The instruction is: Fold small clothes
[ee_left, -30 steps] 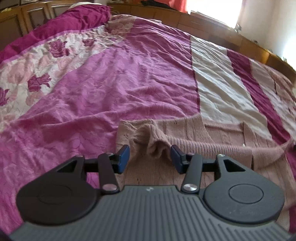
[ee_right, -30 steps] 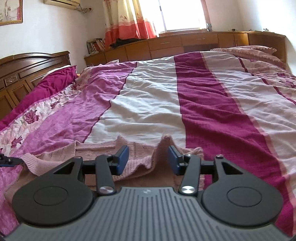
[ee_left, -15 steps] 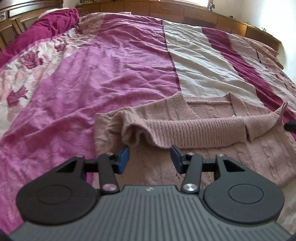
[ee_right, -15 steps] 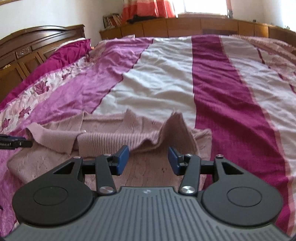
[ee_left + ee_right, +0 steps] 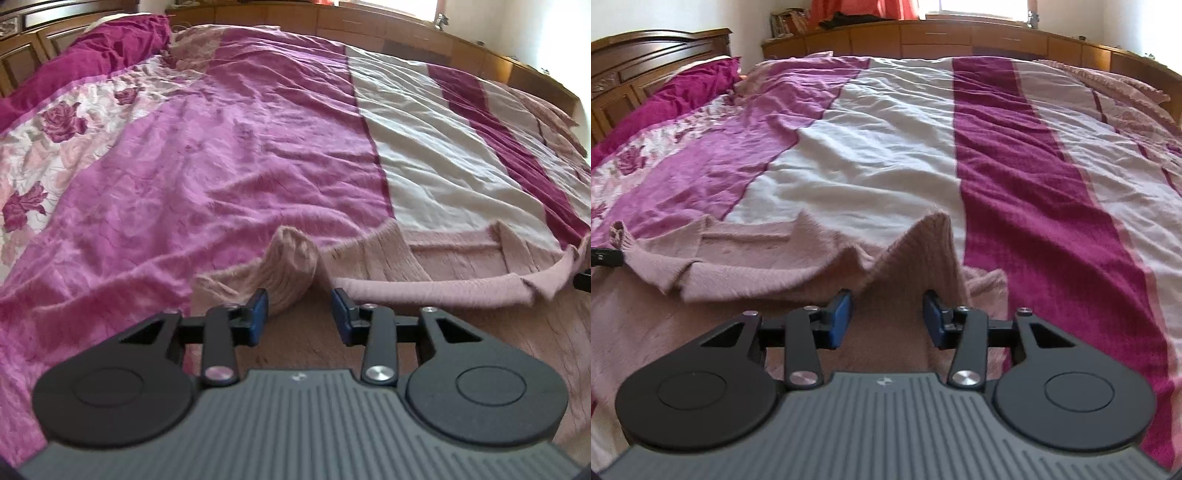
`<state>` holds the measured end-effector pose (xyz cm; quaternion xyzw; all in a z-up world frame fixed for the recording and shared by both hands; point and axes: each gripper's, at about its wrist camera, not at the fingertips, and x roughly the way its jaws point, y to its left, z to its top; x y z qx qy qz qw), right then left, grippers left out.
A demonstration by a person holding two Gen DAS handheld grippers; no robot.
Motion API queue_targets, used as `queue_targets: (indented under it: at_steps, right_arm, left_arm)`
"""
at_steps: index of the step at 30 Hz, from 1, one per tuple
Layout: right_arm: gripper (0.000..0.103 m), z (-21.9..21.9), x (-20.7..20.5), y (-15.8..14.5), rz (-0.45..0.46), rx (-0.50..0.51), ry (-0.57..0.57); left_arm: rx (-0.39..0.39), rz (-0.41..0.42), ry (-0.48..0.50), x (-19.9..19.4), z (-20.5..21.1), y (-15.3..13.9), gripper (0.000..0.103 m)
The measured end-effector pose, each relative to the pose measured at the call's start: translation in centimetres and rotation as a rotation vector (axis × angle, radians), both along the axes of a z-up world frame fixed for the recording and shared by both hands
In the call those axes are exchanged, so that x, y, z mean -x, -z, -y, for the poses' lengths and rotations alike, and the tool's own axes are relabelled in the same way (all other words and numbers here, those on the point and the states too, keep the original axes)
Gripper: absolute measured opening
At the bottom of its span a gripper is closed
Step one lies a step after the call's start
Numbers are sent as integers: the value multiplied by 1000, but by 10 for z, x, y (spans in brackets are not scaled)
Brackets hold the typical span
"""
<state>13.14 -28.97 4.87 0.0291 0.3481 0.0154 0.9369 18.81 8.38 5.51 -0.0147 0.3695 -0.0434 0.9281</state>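
A pink knitted cardigan (image 5: 461,266) lies on the bed, its near edge folded back into a ribbed band (image 5: 424,291). In the left wrist view a raised hump of that band (image 5: 291,258) stands at my left gripper (image 5: 299,317). Its jaws are closing; the hump lies beside the left pad and clear of the right pad. In the right wrist view a tented peak of the cardigan (image 5: 923,251) slopes down between the jaws of my right gripper (image 5: 888,319), which are also closing; I see no firm pinch.
The bedspread (image 5: 221,166) has magenta, cream and dark red stripes and spreads wide beyond the cardigan. A wooden headboard (image 5: 646,55) is at the left, and low wooden cabinets (image 5: 960,37) run along the far wall. A dark pink pillow (image 5: 110,48) lies near the headboard.
Both grippers have come forward and down onto the cardigan's folded edge. The raised folds now sit close to the jaws. The left jaws have narrowed, the right ones slightly.
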Motion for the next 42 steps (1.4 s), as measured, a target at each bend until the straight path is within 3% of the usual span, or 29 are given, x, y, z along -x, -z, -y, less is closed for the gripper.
queue_targets:
  at_steps: [6,16,18,22,25,34,36,39,41,42]
  right_arm:
    - [51,7,-10,-2,1,34,46]
    - [53,19,32,-17,15,-83,45]
    - [58,21,34,-13,4,-71,63]
    - [59,22,31,9,-56,-58,105]
    - [60,22,35,19,-29,-70,120]
    - [62,30,58,5,6,-169,172]
    - [75,32,68,1,14,-186,183]
    - [79,34,84,-5,33,-205,186]
    - [80,34,94,-8,41,-210,190]
    - [80,34,100,-9,45,-213,196]
  left_arm:
    - [-14,-11,-32,-3,-9,2,40]
    - [-3,-24,-89,0,-27,10,44]
    - [-4,-34,-99,-1,-29,13,44]
    - [3,-45,-108,1,-32,19,44]
    - [-6,-52,-119,5,-35,18,50]
    - [31,-86,-129,31,-47,7,51]
    - [37,-93,-125,39,-48,4,51]
    - [46,-99,-116,51,-48,0,51]
    - [50,-98,-102,60,-47,-3,54]
    - [51,-98,-95,65,-46,-4,66]
